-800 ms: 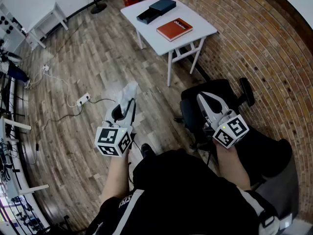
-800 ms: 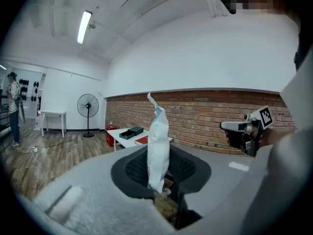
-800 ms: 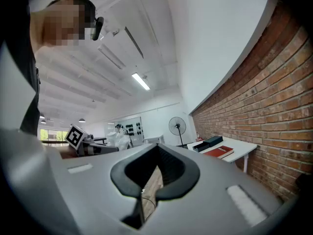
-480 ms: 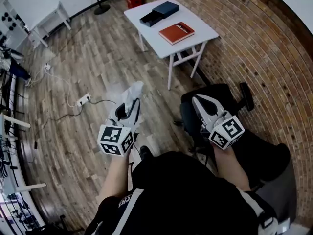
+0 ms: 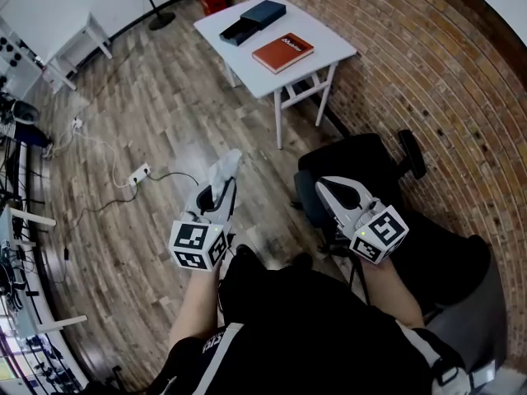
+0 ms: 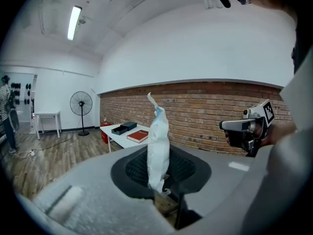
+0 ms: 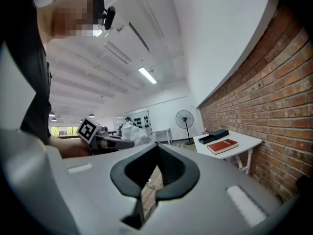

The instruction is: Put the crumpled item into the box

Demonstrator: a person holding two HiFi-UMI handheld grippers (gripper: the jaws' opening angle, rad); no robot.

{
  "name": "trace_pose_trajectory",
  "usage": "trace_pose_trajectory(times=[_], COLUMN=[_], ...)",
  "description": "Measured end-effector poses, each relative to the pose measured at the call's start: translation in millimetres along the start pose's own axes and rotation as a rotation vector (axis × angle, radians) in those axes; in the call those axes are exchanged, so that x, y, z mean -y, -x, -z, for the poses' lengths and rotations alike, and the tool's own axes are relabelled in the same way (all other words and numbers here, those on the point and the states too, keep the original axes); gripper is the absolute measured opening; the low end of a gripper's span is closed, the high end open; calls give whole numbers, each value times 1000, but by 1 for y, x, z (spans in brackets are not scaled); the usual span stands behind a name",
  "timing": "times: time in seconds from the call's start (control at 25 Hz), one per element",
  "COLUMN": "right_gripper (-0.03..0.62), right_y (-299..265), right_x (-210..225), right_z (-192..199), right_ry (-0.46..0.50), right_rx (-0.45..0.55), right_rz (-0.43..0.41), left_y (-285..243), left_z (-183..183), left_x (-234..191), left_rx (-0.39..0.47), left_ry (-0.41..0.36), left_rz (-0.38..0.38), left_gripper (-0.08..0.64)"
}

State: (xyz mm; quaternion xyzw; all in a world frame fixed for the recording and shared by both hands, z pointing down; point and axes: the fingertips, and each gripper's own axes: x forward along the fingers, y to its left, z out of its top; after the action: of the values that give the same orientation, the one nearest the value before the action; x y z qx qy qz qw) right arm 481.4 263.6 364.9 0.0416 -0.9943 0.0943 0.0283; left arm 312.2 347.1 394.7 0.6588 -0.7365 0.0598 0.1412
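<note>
Held a crumpled white-and-blue wrapper (image 6: pixel 158 141) upright in the left tongs (image 6: pixel 159 179), clamped by its lower end, with most of it standing free above the tips; showed the right tongs (image 7: pixel 156 150) pressed together on nothing, pointing level alongside. Stood on a wood-plank floor (image 5: pixel 123 97), well apart from the small white desk (image 5: pixel 329 52) set against the red brick wall (image 5: pixel 428 72); carried on that desk a dark blue box (image 5: pixel 265 11) touching a black tray-like half (image 5: pixel 236 31), and a red book (image 5: pixel 282 52) just beside them; placed between tongs and desk, a black office chair (image 5: pixel 370 151).

Judged the task barely begun, the wrapper in hand but far from the box. Judged the grip thin: pinched so low, the light wrapper could bend over or slide out on the walk across; could catch on the chair if carried straight over it; could land on the book or the bare desk if let go before reaching the open part of the box.

Could not tell which of the two dark pieces was the open one to fill, nor whether anything lay inside; could not read the book's cover; lost the legs and the floor underfoot behind dark clothing; in the head view, lost the meeting of pads and wrapper behind the gripper's own body.
</note>
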Motion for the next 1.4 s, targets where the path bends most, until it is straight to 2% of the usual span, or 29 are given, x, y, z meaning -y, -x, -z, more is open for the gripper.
trace_pose_trajectory(times=[0.12, 0.28, 0.44, 0.64, 0.88, 1.0, 1.16, 1.4], right_gripper=[-3, -3, -3, -3, -3, -3, -3, -3], right_y=[-5, -27, -67, -137, -234, -272, -308, -342], right_x=[13, 21, 26, 24, 2, -8, -22, -44], right_z=[15, 29, 35, 27, 13, 10, 13, 29], right_ry=[-48, -56, -89, -79, -32, -42, -56, -76], right_rx=[-25, -56, -72, -95, -126, -132, -143, -197], right_rz=[18, 20, 27, 6, -52, -63, -78, -123], left_y=[-9, -23, -39, -53, -47, -40, -28, -6], left_z=[1, 0, -9, -21, -33, -30, -27, -22], left_x=[-2, -24, -62, -122, -206, -238, -269, -317], left_rx=[-5, -7, 16, 44, 81, 80, 82, 99], left_ry=[-2, -2, 3, 13, 44, 64, 68, 102], left_rz=[3, 11, 21, 35, 12, 8, 3, -54], left_gripper=[78, 78, 78, 78, 78, 78, 78, 78])
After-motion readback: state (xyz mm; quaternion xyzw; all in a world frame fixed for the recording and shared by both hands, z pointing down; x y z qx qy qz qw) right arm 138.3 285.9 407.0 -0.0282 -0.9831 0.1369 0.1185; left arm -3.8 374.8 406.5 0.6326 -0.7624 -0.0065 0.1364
